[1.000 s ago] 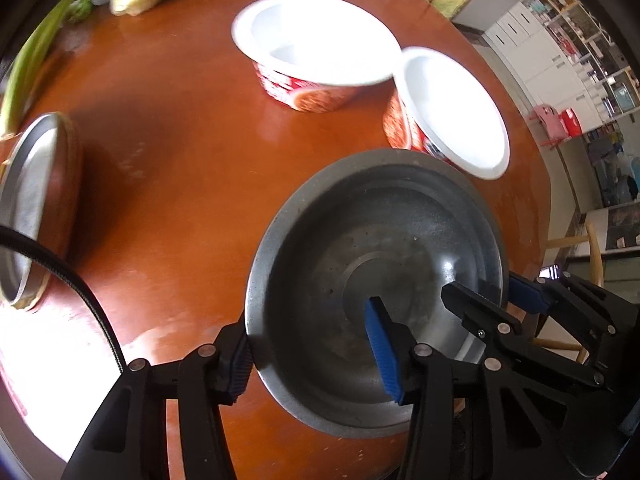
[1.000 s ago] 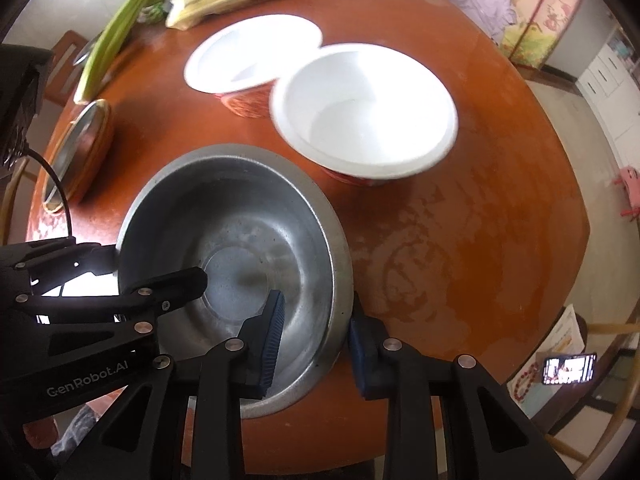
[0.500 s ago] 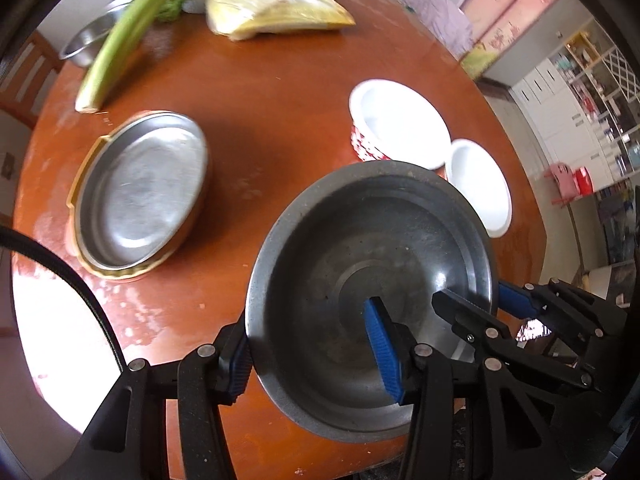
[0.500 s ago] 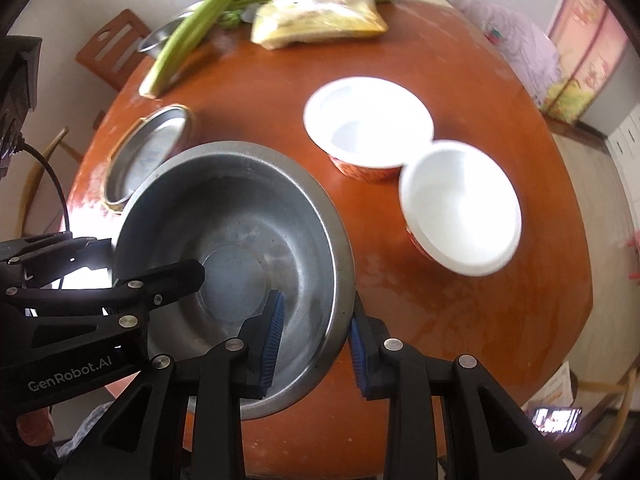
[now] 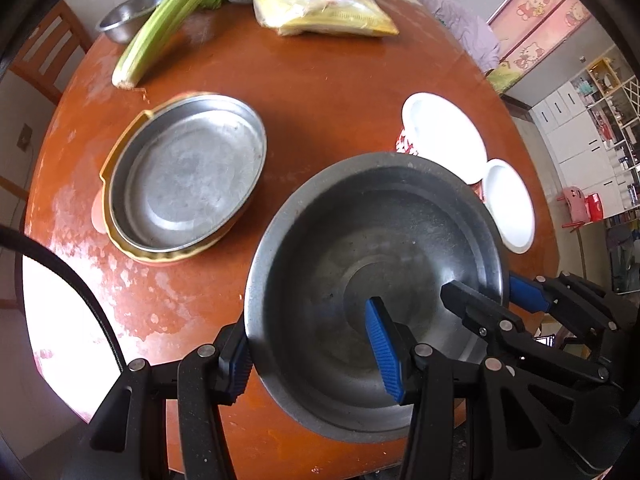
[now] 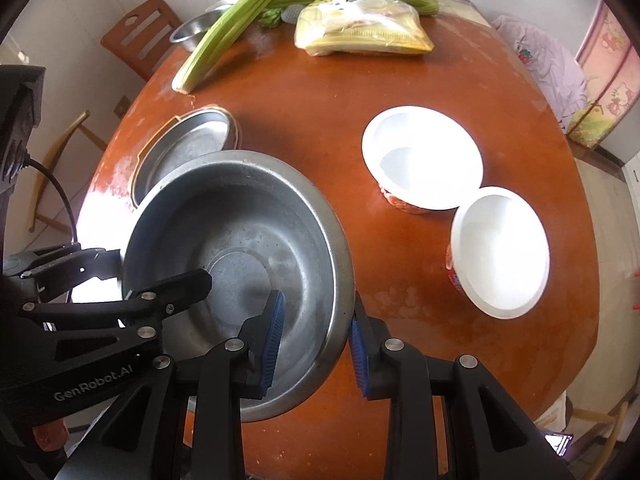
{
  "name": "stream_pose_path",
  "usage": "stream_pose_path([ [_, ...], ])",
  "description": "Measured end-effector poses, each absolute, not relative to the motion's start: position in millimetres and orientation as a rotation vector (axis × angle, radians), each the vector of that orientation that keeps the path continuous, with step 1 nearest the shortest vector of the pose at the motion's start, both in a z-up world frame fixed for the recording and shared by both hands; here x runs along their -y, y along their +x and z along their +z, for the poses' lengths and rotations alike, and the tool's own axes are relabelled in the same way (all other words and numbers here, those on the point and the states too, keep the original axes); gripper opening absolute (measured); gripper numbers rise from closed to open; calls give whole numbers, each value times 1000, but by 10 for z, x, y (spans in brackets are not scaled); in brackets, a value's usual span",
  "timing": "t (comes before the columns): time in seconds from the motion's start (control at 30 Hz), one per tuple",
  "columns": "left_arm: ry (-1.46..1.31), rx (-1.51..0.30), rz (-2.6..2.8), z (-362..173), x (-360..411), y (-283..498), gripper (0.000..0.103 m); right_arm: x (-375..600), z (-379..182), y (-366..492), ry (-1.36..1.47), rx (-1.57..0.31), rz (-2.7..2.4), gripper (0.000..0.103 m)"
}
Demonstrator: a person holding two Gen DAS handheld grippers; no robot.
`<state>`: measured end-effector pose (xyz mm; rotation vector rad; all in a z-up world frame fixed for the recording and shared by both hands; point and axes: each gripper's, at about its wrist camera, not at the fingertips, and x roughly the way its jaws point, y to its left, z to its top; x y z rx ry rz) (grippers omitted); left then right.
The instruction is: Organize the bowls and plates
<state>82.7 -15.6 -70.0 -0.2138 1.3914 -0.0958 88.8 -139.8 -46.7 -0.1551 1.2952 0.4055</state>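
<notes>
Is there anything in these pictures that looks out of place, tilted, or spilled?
Nothing is spilled or damaged. The metal basin is off the table and tilted, with the left gripper and right gripper each straddling its rim. The steel plate sits off-centre on the yellow dish beneath it.

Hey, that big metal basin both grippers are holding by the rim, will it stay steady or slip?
The metal basin looks rigid, so it likely won't flex. Its smooth, thin rim could slide between the pads. The left gripper and right gripper straddle opposite sides, which probably limits tipping.
</notes>
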Motion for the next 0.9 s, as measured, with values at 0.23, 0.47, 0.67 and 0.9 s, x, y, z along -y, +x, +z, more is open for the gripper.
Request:
stream_pose_path([
  [0.23, -211, -1448, -93, -953, 250, 927, 51, 1425, -675, 941, -186, -1346, 400, 33],
  [0.47, -191, -1491, -104, -1129, 394, 1045, 51, 1576, -848, 1021, -176, -1388, 389, 33],
  [0.67, -177, -1508, -102, -1215, 478, 1111, 51, 1646, -934, 1062, -172, -1414, 384, 33],
  [0.9, -160, -1522, -106, -1272, 561, 1144, 51, 1636, -1013, 1101, -167, -1435, 386, 33],
])
